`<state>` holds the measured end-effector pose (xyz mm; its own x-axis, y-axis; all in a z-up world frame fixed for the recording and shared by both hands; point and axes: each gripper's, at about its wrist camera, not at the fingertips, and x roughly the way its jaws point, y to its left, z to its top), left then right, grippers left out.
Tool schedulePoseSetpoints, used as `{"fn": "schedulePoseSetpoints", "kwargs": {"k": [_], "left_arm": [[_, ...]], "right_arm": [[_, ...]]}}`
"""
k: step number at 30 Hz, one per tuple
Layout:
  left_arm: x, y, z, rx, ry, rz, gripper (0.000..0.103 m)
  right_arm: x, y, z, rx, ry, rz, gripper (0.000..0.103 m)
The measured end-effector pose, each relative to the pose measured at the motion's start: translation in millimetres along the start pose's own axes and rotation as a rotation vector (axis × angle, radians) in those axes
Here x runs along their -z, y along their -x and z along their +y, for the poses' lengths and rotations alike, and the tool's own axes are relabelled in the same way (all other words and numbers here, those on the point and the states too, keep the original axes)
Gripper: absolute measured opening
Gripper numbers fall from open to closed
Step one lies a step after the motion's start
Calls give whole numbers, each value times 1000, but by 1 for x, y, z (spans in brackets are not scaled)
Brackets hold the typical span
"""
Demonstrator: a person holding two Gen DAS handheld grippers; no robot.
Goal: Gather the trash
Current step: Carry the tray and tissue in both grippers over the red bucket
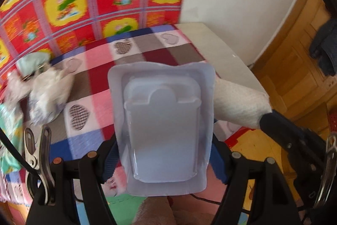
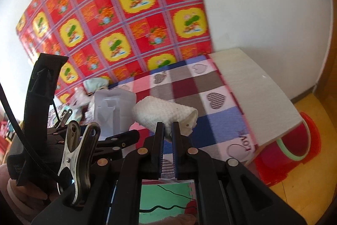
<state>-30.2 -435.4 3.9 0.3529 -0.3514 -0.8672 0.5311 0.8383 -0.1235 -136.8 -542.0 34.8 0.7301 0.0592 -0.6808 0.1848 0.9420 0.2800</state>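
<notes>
A clear plastic blister tray is gripped between the left gripper jaws above the checked tablecloth; a white crumpled paper towel is pinched by the right gripper near the table's right edge.

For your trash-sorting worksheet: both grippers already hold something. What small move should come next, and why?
Probably carry both loads toward the red bin beside the table: the left gripper clamps the plastic blister tray, the right gripper pinches the white paper roll.
</notes>
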Motion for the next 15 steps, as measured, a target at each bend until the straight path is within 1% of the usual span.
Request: {"fn": "schedulePoseSetpoints", "kwargs": {"k": [4,8,12,15], "left_arm": [[-15,-13,-16,29,-50,8,76],[-28,-23,-32,52,-102,3,76],[-38,-33,-47,82,-138,21,76],[-46,-39,-60,91,-170,22,76]], "right_arm": [[-3,-5,-15,45,-13,-11,8],[-3,-10,-33,89,-67,-27,8],[-2,-13,-46,128,-106,-35,8],[-1,-13,-56,152,-124,-45,8]]}}
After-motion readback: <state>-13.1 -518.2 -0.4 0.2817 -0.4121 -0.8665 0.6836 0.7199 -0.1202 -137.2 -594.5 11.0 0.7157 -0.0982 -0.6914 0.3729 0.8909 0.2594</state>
